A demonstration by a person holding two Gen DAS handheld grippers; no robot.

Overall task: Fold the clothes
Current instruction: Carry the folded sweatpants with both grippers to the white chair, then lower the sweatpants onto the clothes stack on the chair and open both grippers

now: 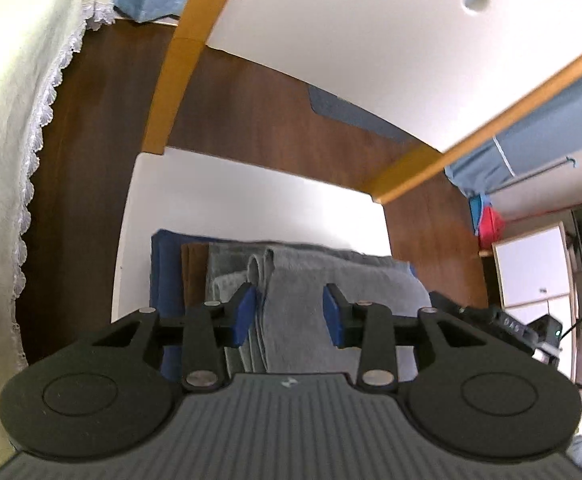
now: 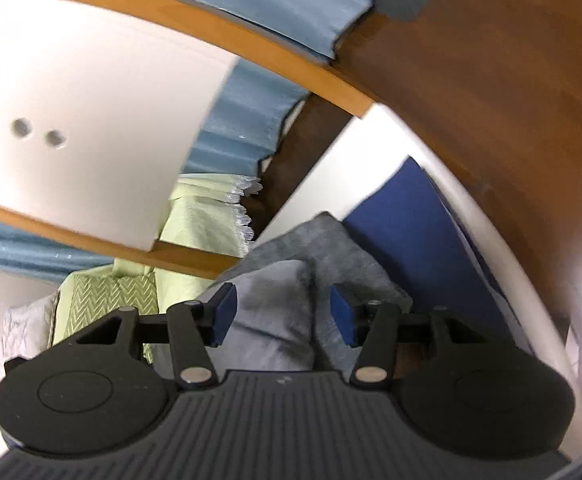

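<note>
On the white bench (image 1: 219,200):
- Grey folded garment (image 1: 315,280), topmost on a stack over a brown piece (image 1: 193,264) and a dark blue piece (image 1: 162,264).
- Left tongs (image 1: 289,314): partly open above the grey garment, holding nothing.
- Right tongs (image 2: 283,314): partly open over the grey cloth, holding nothing.

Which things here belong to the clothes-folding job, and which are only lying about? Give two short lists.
Belong to the job:
- grey folded garment
- dark blue cloth beneath it
- left gripper, open
- right gripper, open

Lying about:
- lace-edged cream bedspread
- blue curtain
- red and blue bag
</note>
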